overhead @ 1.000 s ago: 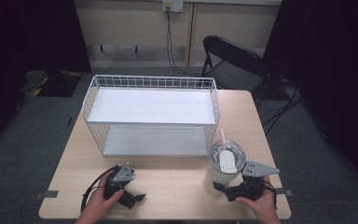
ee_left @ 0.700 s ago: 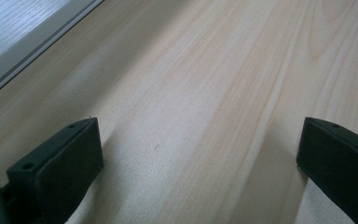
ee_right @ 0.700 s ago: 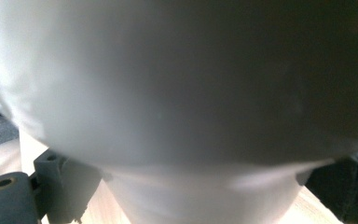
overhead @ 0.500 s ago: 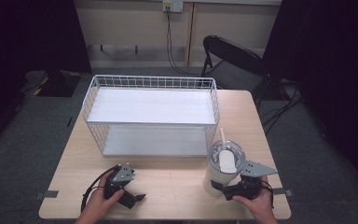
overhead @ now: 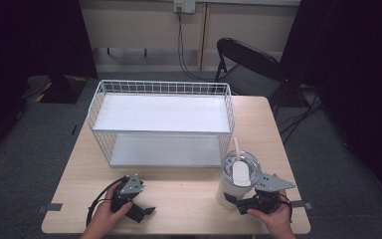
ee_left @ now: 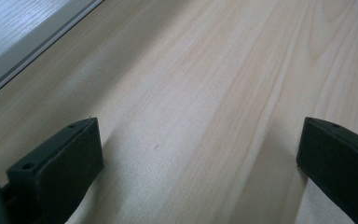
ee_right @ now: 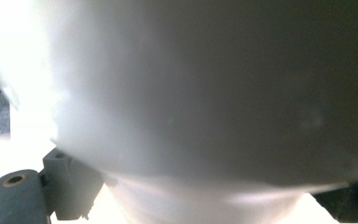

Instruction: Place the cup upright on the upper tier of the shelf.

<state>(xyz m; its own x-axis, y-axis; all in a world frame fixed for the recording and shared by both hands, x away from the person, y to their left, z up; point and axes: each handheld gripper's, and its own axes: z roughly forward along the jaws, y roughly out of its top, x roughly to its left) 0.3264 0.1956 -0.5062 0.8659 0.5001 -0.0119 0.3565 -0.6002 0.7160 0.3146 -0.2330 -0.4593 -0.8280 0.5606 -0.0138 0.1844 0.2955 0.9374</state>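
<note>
A white tumbler (overhead: 238, 179) with a clear lid and a straw stands near the table's front right. My right gripper (overhead: 235, 201) is low at its base, open, with a jaw on either side of the cup. The right gripper view is close up on the tumbler wall (ee_right: 191, 93), with my right gripper (ee_right: 205, 196) straddling the narrow foot; I cannot tell whether the pads touch it. My left gripper (overhead: 146, 211) rests open on the table at the front left. Bare wood lies between its jaws in the left gripper view (ee_left: 198, 149).
A white wire basket shelf (overhead: 161, 89) with two white levels takes up the back half of the wooden table (overhead: 189, 199). Its lower edge (ee_left: 23, 51) shows ahead of my left gripper. A black folding chair (overhead: 248, 64) stands behind the table.
My right gripper has slid a little left, closer in around the tumbler's base. The tumbler and my left gripper have stayed put.
</note>
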